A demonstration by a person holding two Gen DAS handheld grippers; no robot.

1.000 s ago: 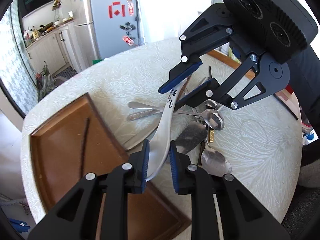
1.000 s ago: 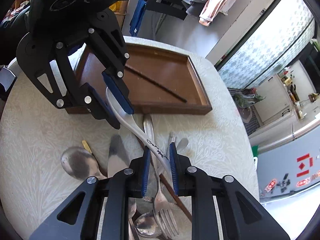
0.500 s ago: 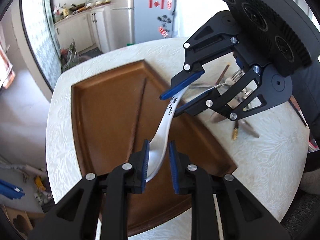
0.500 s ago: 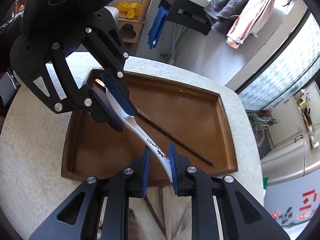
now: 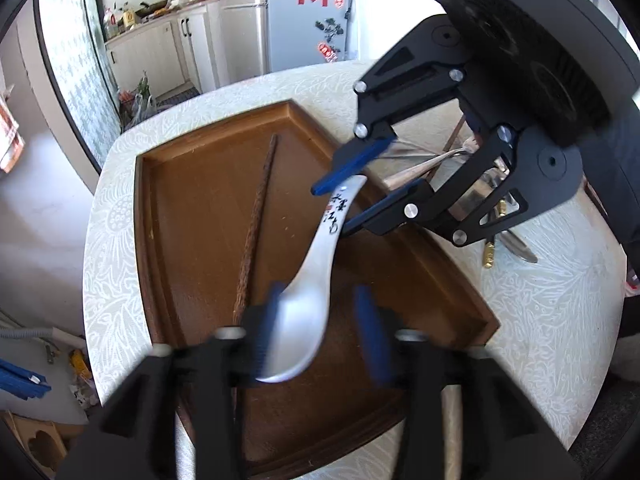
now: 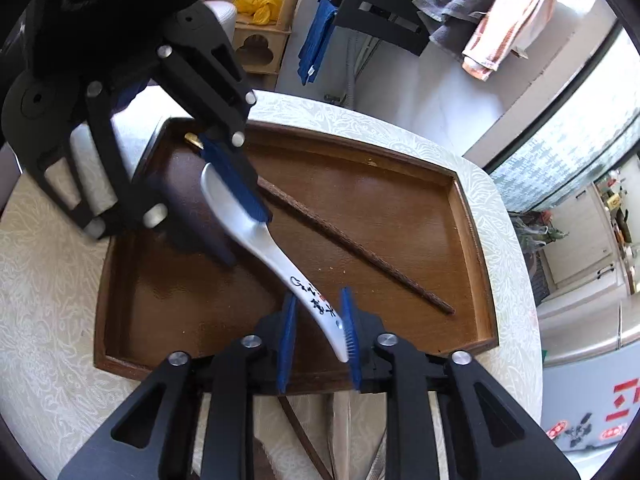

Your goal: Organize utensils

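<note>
A white ceramic spoon (image 5: 316, 256) with black writing hangs low over the brown wooden tray (image 5: 188, 220). Its bowl sits between the blurred fingers of my left gripper (image 5: 318, 332), whose jaws are opening; only the left pad still brushes it. The spoon's handle end (image 6: 324, 312) lies between the pads of my right gripper (image 6: 318, 338), also opening, and leans on the right pad alone. One dark chopstick (image 6: 352, 244) lies on the tray floor (image 6: 380, 208). From the opposite side my left gripper (image 6: 240, 236) straddles the bowl.
Several metal spoons and forks (image 5: 432, 164) and a gold-handled piece (image 5: 490, 252) lie on the white patterned tablecloth (image 5: 540, 300) just right of the tray. More utensil handles (image 6: 304, 440) show under my right gripper. The round table's edge is close behind the tray.
Both grippers carried the spoon from the utensil pile to over the tray. Since half a second ago both sets of jaws have widened and the spoon bowl has turned flatter.
</note>
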